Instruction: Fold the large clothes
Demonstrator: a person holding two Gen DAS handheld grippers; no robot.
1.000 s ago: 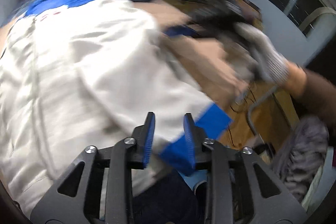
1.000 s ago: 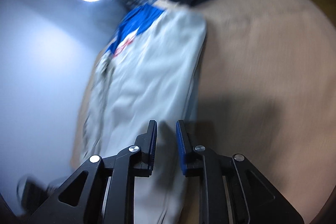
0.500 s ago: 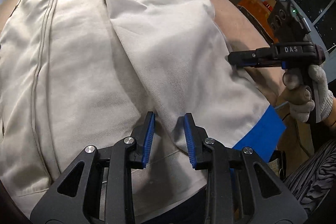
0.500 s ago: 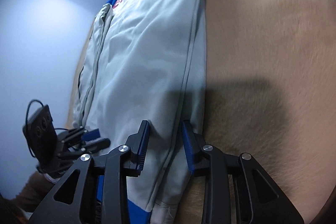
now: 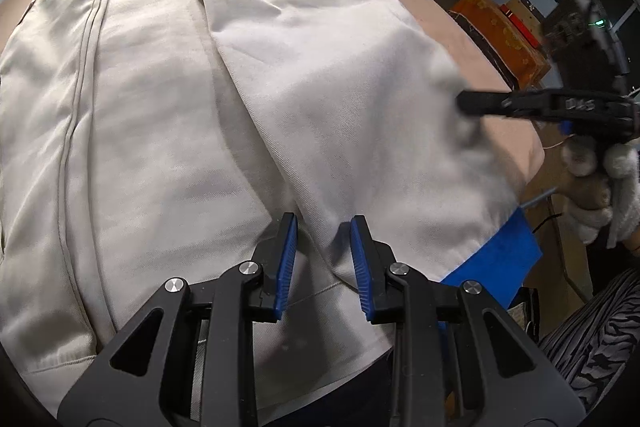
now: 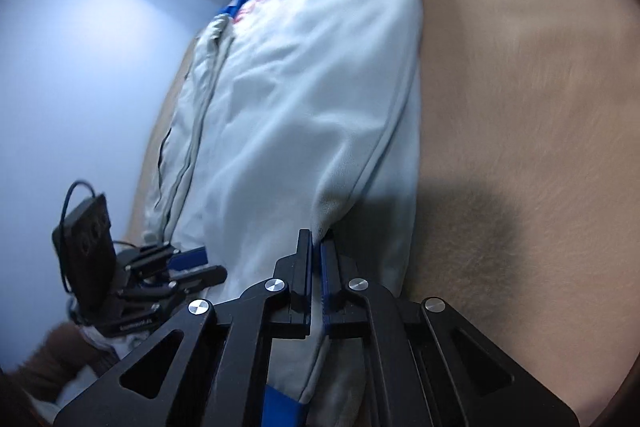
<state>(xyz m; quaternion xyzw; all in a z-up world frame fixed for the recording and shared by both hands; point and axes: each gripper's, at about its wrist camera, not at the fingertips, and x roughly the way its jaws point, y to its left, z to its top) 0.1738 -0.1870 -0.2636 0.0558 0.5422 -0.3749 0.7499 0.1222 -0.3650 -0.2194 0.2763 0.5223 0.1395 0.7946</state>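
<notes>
My right hand-held gripper [image 6: 318,247] just pinched the jacket [image 6: 304,99] edge at 6 o'clock; left hand-held gripper [image 5: 323,227] spread. Thin bite, might slip when lifting.

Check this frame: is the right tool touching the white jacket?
Touching. The right wrist view shows the right tool, which has just closed, pinching a raised fold of the white jacket between its pads.

Right gripper [image 5: 464,103] tips motion-blurred where they meet the jacket [image 5: 280,87]; grip point unreadable there. Jacket hem cut off by bottom edge. Red lettering [image 6: 256,5] too blurred to read.
</notes>
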